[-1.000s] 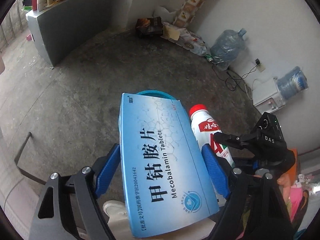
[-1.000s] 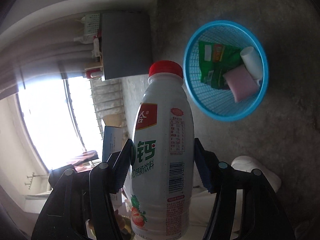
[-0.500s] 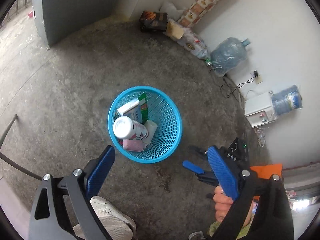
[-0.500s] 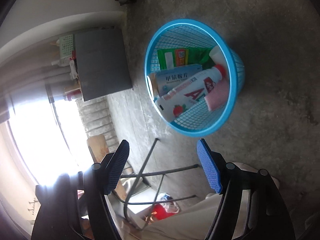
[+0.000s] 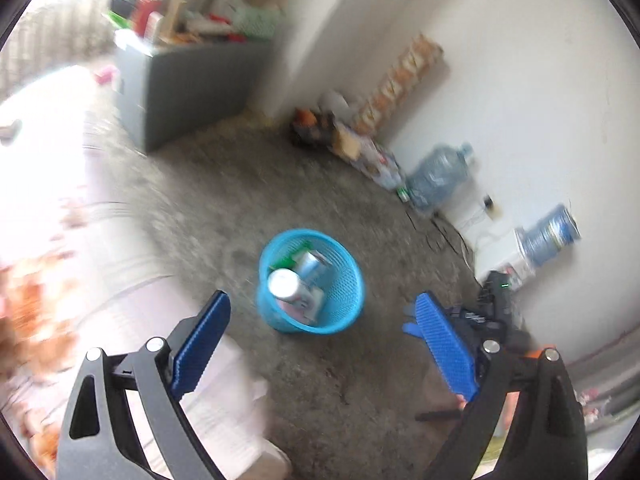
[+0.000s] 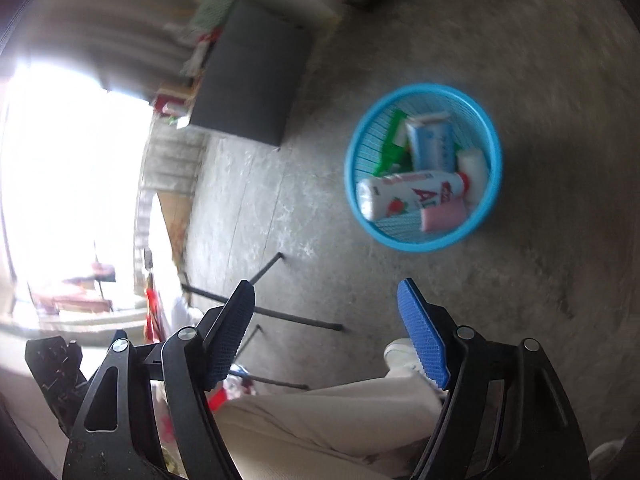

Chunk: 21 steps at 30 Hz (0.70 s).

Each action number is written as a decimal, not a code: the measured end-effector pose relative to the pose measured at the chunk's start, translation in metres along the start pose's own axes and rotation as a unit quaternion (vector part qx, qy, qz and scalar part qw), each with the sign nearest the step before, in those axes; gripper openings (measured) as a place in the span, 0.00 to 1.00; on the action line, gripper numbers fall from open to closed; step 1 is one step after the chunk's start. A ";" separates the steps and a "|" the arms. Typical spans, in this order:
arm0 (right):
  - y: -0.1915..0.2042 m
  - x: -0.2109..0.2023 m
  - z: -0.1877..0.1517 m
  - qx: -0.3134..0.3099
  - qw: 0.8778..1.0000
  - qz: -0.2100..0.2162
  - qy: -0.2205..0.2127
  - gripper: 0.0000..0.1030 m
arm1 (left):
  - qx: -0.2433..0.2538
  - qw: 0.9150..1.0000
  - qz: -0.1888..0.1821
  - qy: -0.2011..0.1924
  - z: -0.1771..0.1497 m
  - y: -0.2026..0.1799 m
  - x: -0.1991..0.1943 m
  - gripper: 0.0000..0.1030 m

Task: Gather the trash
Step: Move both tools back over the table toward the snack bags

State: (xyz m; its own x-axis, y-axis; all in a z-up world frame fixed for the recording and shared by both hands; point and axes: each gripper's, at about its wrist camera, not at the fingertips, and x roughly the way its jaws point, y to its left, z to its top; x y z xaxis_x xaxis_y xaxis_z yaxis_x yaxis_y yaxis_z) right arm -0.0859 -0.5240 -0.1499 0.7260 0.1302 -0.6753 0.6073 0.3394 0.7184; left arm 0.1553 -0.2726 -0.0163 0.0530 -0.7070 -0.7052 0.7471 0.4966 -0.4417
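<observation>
Your bin (image 6: 424, 168) stands upright on the bare concrete floor (image 6: 540, 60), well clear of the grey cabinet (image 6: 248, 88) and the wall. It is a blue mesh basket and already crowded: the bottle (image 6: 412, 198) lies on its side across the top of the load, base riding up near the rim, with the blue box (image 6: 432, 148) propped behind it, a green wrapper (image 6: 394, 140), a white roll (image 6: 474, 170) and a pink pack (image 6: 444, 216).

The likely trouble is overflow: with the bottle perched high, the next piece dropped from this far off could glance off it and land on the floor, or tip the light basket.

Your left hand-held gripper (image 5: 324, 344) is wide open and empty. The right hand-held gripper (image 6: 324, 332) has just been opening, nothing between its jaws. Both views are smeared, so aim is poor now.
</observation>
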 end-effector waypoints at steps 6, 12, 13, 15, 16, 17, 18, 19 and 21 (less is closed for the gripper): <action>0.074 0.001 -0.005 -0.108 0.994 0.023 0.024 0.70 | -0.053 0.992 0.072 -0.086 -0.026 0.056 -0.097 0.89; 0.148 0.025 -0.015 -0.191 0.977 0.049 0.079 0.70 | -0.122 0.968 0.145 -0.166 -0.054 0.118 -0.192 0.89; 0.164 0.029 -0.019 -0.205 0.973 0.058 0.088 0.70 | -0.134 0.963 0.154 -0.177 -0.056 0.129 -0.206 0.89; 0.192 0.040 -0.025 -0.225 0.965 0.076 0.107 0.71 | -0.157 0.952 0.168 -0.201 -0.062 0.151 -0.233 0.89; 0.209 0.047 -0.029 -0.234 0.961 0.088 0.118 0.71 | -0.166 0.948 0.173 -0.211 -0.066 0.159 -0.244 0.89; 0.222 0.052 -0.032 -0.241 0.957 0.097 0.128 0.71 | -0.177 0.942 0.180 -0.219 -0.068 0.171 -0.255 0.89; 0.234 0.059 -0.036 -0.247 0.953 0.108 0.139 0.71 | -0.187 0.939 0.184 -0.224 -0.069 0.183 -0.265 0.89; 0.250 0.067 -0.040 -0.251 0.949 0.118 0.150 0.71 | -0.196 0.936 0.184 -0.229 -0.068 0.196 -0.273 0.89; 0.279 0.083 -0.047 -0.260 0.940 0.135 0.173 0.71 | -0.219 0.929 0.186 -0.235 -0.065 0.221 -0.287 0.89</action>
State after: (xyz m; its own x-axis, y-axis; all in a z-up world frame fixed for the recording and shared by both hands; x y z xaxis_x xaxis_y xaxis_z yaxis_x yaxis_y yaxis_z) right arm 0.1292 -0.3744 -0.0134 0.6272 0.5419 -0.5594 0.1110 0.6487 0.7529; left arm 0.2625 0.0729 0.0531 0.6138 -0.5357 -0.5799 0.2836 0.8351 -0.4713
